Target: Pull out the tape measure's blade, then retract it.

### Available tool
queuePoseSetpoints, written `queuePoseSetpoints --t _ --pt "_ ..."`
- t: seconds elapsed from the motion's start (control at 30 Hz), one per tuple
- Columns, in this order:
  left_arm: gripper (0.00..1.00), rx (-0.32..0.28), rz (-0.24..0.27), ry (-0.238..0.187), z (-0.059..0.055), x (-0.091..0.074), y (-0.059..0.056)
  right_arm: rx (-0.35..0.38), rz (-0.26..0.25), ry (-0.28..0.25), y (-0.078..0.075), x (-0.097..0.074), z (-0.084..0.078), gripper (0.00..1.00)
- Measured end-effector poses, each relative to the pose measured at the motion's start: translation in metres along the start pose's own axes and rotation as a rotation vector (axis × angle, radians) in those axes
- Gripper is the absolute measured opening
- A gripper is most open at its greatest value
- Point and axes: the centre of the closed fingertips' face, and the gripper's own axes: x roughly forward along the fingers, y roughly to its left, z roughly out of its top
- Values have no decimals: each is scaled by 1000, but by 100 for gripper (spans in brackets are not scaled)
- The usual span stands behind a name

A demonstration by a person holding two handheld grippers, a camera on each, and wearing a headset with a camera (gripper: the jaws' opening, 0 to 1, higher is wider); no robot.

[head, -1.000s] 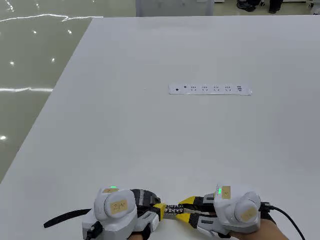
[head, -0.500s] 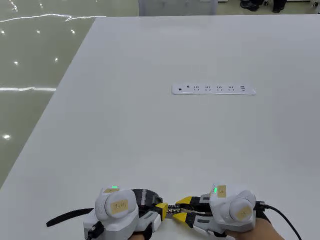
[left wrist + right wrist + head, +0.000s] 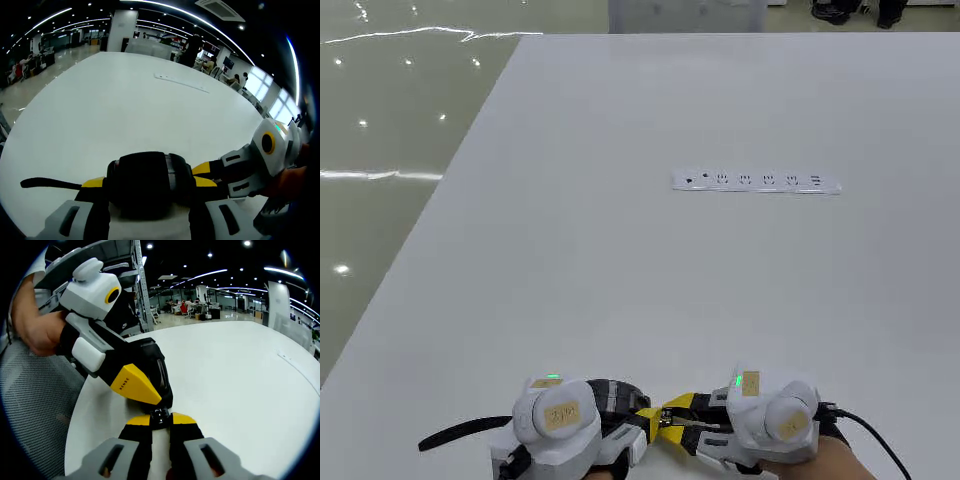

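Observation:
A black tape measure point(image 3: 610, 396) with a black wrist strap point(image 3: 460, 434) sits at the table's near edge, and my left gripper point(image 3: 626, 412) is shut on its body. In the left gripper view the case point(image 3: 148, 170) sits between the yellow fingertips point(image 3: 93, 182). My right gripper point(image 3: 672, 423) comes in from the right, shut on the blade's end hook point(image 3: 160, 414). The hook lies right against the case point(image 3: 150, 365), with almost no blade showing between them. The right gripper's yellow fingertips point(image 3: 183, 419) nearly touch the left gripper point(image 3: 100, 330).
A white power strip point(image 3: 756, 182) lies on the white table point(image 3: 670, 290) far ahead. The table's left edge runs diagonally beside a glossy floor point(image 3: 380, 150). A cable point(image 3: 875, 440) trails from the right gripper. Shelving and people stand in the background.
The right gripper has moved left toward the tape measure. The short stretch of blade seen between the grippers has shrunk to almost nothing. The head camera has shifted slightly.

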Motion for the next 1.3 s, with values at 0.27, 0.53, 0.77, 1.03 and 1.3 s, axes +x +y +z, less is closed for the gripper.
queuePoseSetpoints --t 0.27,0.53,0.77,1.03,1.3 --pt "62 4 0 -11 1 -1 1 -12 14 12 1 4 2 10" --pt "63 10 -25 3 2 -2 3 -32 3 20 1 4 1 12" --pt "63 29 -58 0 1 -4 1 -20 -9 46 2 2 -2 16" --pt "63 49 -94 -3 3 -10 -2 1 -18 26 1 -7 9 24" --pt "66 69 -125 -22 7 -19 -7 6 -26 25 5 -16 16 27"
